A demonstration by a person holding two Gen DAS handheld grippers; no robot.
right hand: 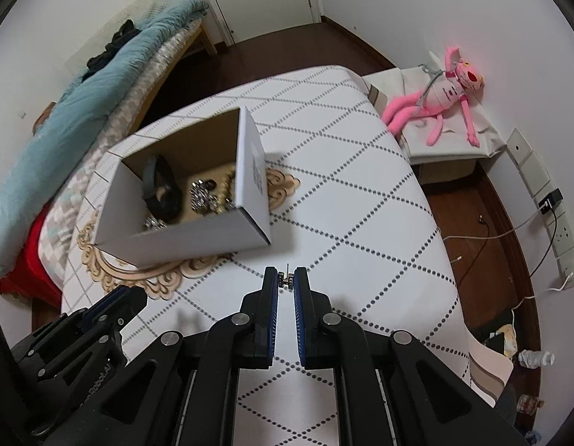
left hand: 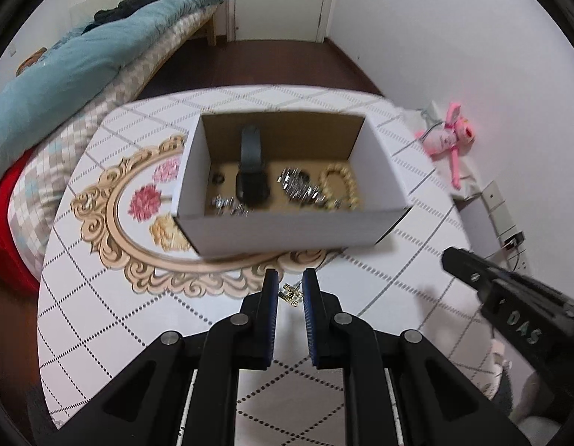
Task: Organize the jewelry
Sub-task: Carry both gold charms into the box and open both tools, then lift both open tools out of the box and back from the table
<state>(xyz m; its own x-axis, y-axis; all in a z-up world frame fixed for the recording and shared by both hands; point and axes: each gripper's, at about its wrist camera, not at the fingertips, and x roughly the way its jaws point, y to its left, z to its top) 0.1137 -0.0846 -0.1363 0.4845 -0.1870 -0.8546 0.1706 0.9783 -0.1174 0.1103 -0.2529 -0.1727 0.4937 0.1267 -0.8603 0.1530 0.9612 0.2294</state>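
An open white cardboard box (left hand: 287,232) (right hand: 182,241) stands on the table. It holds a black strap (left hand: 251,171), silver pieces (left hand: 300,186), a gold bead bracelet (left hand: 340,186) and a small ring (left hand: 217,178). My left gripper (left hand: 289,287) hovers just in front of the box, shut on a small gold earring (left hand: 290,295). To its right my right gripper (right hand: 286,279) is shut on a small silver earring (right hand: 286,278) whose pin sticks up between the blue pads. Each view shows the other gripper from the side: the right one (left hand: 452,260) and the left one (right hand: 136,297).
The table (left hand: 112,334) (right hand: 361,223) wears a white cloth with dotted diamonds and a gold floral medallion (left hand: 138,230). A bed with a teal blanket (left hand: 82,59) lies left. A pink plush toy (right hand: 443,96) sits on a stool, and cables (right hand: 491,238) run across the floor.
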